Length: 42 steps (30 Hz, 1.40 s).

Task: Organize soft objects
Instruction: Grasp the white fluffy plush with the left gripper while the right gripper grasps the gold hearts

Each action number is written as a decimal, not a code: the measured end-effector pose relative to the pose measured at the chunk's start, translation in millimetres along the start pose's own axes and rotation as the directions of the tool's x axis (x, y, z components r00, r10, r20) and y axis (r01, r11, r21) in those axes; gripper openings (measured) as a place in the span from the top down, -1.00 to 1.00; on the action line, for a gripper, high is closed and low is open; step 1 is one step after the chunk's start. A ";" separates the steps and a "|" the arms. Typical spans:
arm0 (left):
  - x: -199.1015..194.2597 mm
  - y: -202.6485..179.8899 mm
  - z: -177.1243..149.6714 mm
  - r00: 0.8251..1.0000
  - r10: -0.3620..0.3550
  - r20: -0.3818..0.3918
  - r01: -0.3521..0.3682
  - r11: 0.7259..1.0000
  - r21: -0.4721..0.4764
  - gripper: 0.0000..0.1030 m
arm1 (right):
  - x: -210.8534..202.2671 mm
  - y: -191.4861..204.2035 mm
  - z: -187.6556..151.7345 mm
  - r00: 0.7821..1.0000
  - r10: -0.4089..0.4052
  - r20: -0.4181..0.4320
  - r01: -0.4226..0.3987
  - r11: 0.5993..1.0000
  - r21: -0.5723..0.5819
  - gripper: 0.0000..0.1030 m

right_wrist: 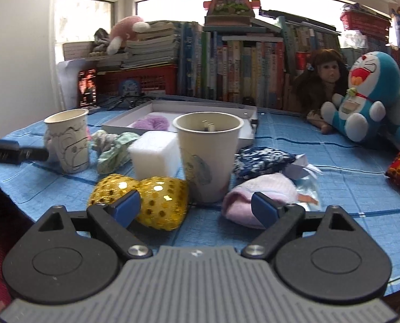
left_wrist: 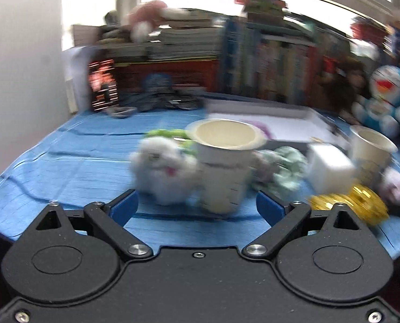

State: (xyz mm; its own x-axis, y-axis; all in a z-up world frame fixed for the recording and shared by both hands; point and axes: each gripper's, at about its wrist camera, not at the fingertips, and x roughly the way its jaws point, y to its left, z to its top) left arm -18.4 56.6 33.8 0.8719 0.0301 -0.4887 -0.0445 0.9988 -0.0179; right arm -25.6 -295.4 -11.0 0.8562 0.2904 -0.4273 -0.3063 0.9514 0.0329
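Your right gripper [right_wrist: 197, 207] has its fingers spread, empty, with the paper cup [right_wrist: 206, 156] dead ahead between them. The gold sequined heart [right_wrist: 146, 196] lies just left of that cup, the pink soft roll [right_wrist: 253, 196] just right (both nearer this hand). Your left gripper [left_wrist: 197, 206], fingers also spread, faces the white plush [left_wrist: 165, 172].

Bright daylight comes through the window [right_wrist: 189, 2] behind a row of books [right_wrist: 243, 70] and a red crate [right_wrist: 143, 79]. A white wall [right_wrist: 17, 53] stands left; a blue cloth [right_wrist: 321, 156] covers the table.
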 end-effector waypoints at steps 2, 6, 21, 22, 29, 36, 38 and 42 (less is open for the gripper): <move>6.1 19.1 6.3 1.000 0.028 -0.009 -0.028 0.996 -0.083 -0.64 | 3.9 6.0 -1.2 1.000 0.017 -0.006 -0.017 1.000 0.001 -0.85; 19.1 55.8 16.3 1.000 0.011 -0.026 -0.017 0.960 -0.278 -0.52 | 11.9 21.2 -4.3 0.998 0.052 -0.017 -0.052 0.999 -0.007 -0.98; 99.9 110.4 31.0 0.974 -0.178 -0.139 0.039 0.738 -0.674 -0.50 | 40.2 59.0 -8.9 0.999 0.021 -0.041 -0.024 0.996 -0.090 -1.00; 104.0 109.9 29.3 0.971 -0.186 -0.147 0.038 0.732 -0.680 -0.50 | 40.9 58.4 -9.2 0.999 0.020 -0.043 -0.024 0.996 -0.086 -1.00; 118.2 108.7 20.8 0.959 -0.256 -0.123 0.080 0.659 -0.748 -0.51 | 48.7 62.1 -7.8 0.999 0.009 -0.048 -0.013 0.997 -0.081 -1.00; 118.2 113.9 19.8 0.955 -0.266 -0.132 0.078 0.654 -0.753 -0.08 | 53.2 61.6 -6.7 0.998 0.010 -0.055 -0.013 0.999 -0.052 -1.00; 114.1 115.2 20.2 0.957 -0.262 -0.125 0.083 0.660 -0.747 -0.04 | 50.8 59.1 -6.3 0.999 0.023 -0.048 -0.024 0.999 -0.037 -1.00; 102.5 118.3 24.2 0.965 -0.240 -0.109 0.087 0.680 -0.728 -0.03 | 40.8 48.2 -6.2 0.998 0.061 -0.026 -0.060 0.998 0.008 -1.00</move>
State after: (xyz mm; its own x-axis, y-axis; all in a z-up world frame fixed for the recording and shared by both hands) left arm 77.5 178.7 2.7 0.7989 -0.2143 -0.5620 -0.3095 0.6547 -0.6896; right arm -8.0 -238.3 -32.4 0.8250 0.3447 -0.4478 -0.3540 0.9329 0.0659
